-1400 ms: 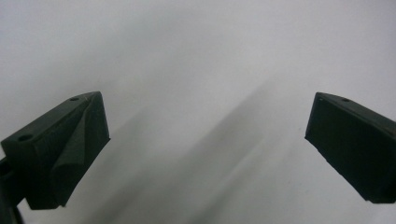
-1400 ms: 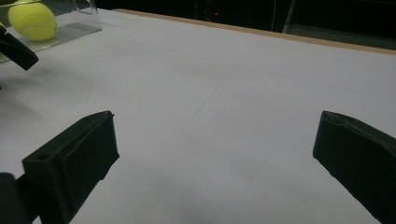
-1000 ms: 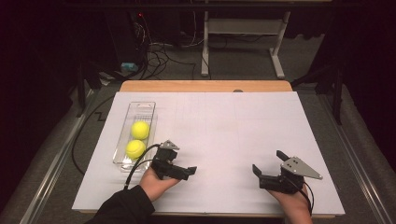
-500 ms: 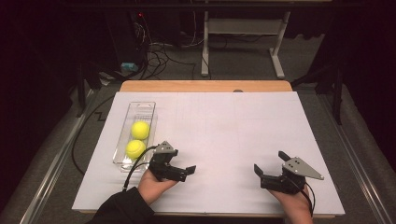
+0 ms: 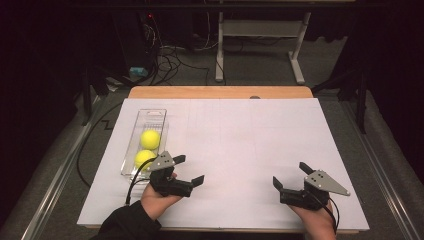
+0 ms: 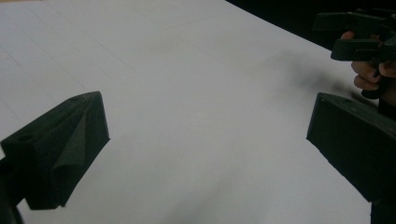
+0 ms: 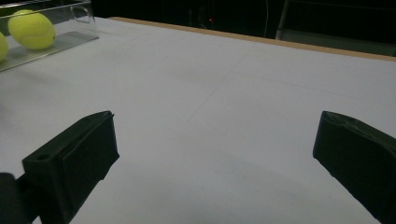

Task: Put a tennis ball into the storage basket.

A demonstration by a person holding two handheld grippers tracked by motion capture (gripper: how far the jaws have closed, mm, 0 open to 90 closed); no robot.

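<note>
Two yellow tennis balls (image 5: 150,139) (image 5: 144,158) lie in a clear plastic tray (image 5: 151,113) on the left of the white table top (image 5: 240,130). My left gripper (image 5: 189,170) is open just right of the tray's near end, with nothing between its jaws. My right gripper (image 5: 291,176) is open near the front right, also with nothing in it. In the left gripper view, the left gripper (image 6: 208,144) looks across bare white surface at the other gripper (image 6: 359,32). From the right gripper (image 7: 215,154), a ball (image 7: 31,29) and the tray (image 7: 60,43) show far left.
A wooden table edge (image 5: 220,92) runs along the far side of the white sheet. Beyond it on the dark floor are cables (image 5: 170,60) and a white desk frame (image 5: 260,35). A metal rail (image 5: 55,180) runs along the left.
Both hands have drifted slightly toward the near edge, the left one also a little leftward. Both grippers stay open, and the balls and tray have not moved.
</note>
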